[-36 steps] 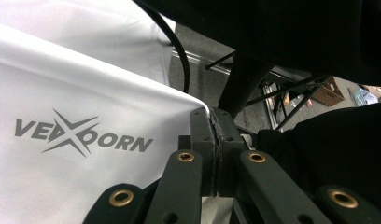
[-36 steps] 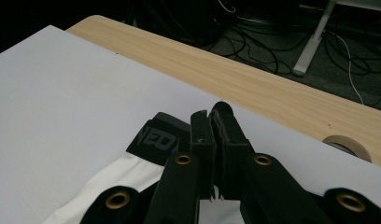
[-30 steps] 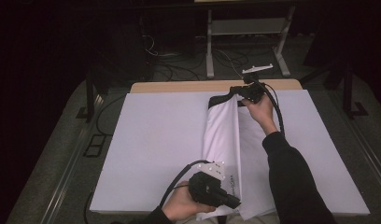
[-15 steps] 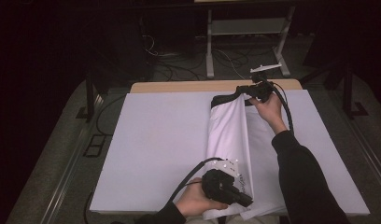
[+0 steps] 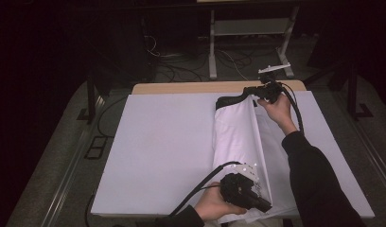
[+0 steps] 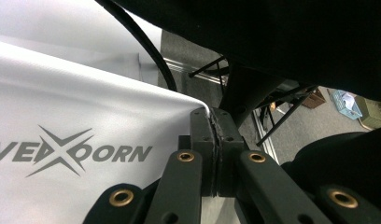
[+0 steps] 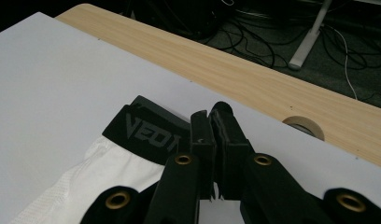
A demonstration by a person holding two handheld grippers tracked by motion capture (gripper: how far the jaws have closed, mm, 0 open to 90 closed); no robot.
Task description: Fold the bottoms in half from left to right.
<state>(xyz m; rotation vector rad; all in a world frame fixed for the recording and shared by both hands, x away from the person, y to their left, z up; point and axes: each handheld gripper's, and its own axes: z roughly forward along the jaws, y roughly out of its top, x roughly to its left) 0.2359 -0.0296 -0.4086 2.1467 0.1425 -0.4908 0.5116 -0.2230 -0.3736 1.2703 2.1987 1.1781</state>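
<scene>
A white garment (image 5: 238,137) with a black waistband (image 5: 231,100) lies lengthwise on the white-covered table (image 5: 158,142), right of its middle. One long fold of it stands up as a ridge. At the near edge my left gripper (image 5: 267,206) is shut on the garment's hem. In the left gripper view the jaws (image 6: 211,126) are pressed together on the white cloth (image 6: 86,116), which bears a grey logo. At the far end my right gripper (image 5: 250,91) is shut on the waistband. In the right gripper view the closed jaws (image 7: 212,121) sit over the black band (image 7: 146,128).
A bare wooden strip (image 5: 191,87) runs along the table's far edge, with a round cable hole (image 7: 303,126) in it. Behind the table are a metal stand (image 5: 212,56) and floor cables. The left half of the white cover is bare.
Both grippers have moved to the right with the garment's edge, the left one more. The raised fold has swung rightward over the rest of the cloth.
</scene>
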